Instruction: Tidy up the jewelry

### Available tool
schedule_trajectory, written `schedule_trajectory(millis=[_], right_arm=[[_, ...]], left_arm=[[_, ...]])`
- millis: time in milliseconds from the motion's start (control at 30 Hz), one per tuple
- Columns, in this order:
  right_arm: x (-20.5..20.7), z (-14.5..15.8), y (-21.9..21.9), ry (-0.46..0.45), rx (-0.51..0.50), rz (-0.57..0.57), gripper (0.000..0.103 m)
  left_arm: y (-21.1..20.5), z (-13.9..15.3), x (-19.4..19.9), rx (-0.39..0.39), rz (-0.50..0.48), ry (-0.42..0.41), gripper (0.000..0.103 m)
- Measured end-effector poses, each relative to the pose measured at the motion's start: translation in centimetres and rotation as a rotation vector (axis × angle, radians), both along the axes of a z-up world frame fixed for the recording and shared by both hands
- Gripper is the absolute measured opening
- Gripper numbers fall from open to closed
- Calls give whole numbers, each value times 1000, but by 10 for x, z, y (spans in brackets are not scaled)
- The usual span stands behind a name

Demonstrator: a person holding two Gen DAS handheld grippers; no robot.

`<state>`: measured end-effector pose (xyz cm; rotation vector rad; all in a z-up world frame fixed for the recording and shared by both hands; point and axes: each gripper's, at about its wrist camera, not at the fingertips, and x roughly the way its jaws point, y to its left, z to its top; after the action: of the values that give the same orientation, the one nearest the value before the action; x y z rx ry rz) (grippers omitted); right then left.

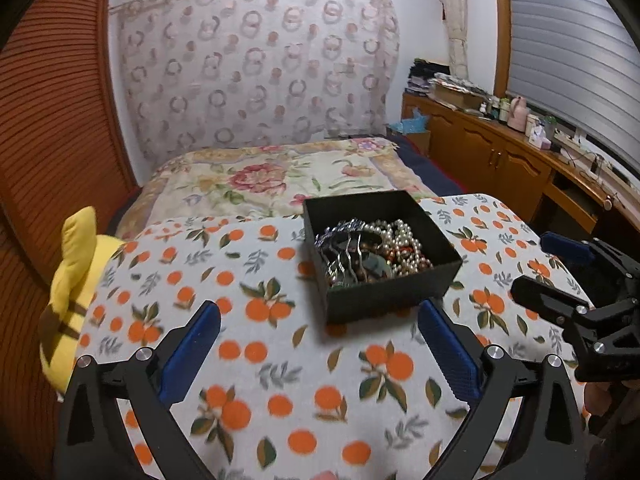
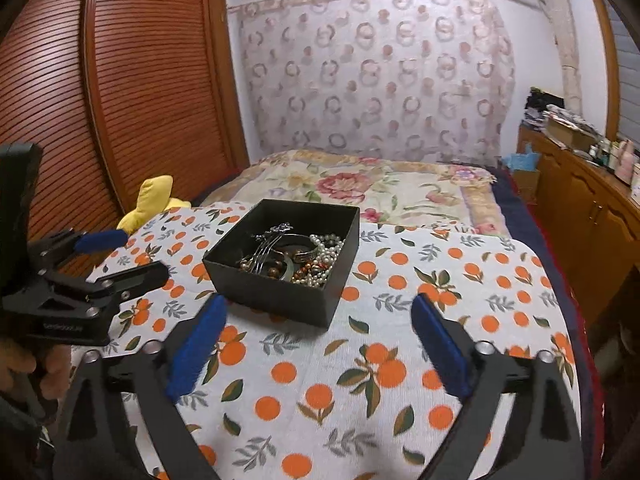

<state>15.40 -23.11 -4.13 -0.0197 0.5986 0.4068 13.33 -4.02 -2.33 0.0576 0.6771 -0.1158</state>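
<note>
A black open box [image 1: 384, 292] sits on an orange-print cloth [image 1: 280, 360]. It holds a tangle of jewelry: a pearl necklace [image 1: 404, 240], a silver hair comb [image 1: 344, 252] and dark beads. In the right wrist view the box [image 2: 276, 296] shows the pearls [image 2: 324, 256] and comb [image 2: 268, 248]. My left gripper [image 1: 320, 344] is open and empty, just short of the box's near wall. My right gripper [image 2: 318, 340] is open and empty, near the box's front corner. Each gripper shows in the other's view, the right [image 1: 560, 276] and the left [image 2: 116, 256].
A yellow plush toy [image 1: 72, 280] lies at the cloth's left edge. Behind is a bed with a floral quilt [image 1: 272, 180]. A wooden cabinet [image 1: 500, 152] with bottles and clutter runs along the right. Slatted wooden doors [image 2: 120, 80] stand on the left.
</note>
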Motion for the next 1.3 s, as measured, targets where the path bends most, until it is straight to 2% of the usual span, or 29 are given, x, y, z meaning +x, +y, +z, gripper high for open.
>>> schedule_trajectory(millis=[300,500,733,1000,1300], right_arm=[[-39,10,-2,-45,-2,-76,100],[-67,27,-11,-108,9,-133,100],[-91,48,-19,-160,34,-147,100],[-97,51,-20,-168,44,-148,100],[-97,51,-20,-169,43,-148,100]], left_arm=[[8,11,-43,-3,42,-39,95],[12,24,-69,-8,71,-83,95],[14,38,-95,-13,81,-125,95],[14,47,-107,-8,78,-161,95],[16,47,-110,-13,89,-165,95]])
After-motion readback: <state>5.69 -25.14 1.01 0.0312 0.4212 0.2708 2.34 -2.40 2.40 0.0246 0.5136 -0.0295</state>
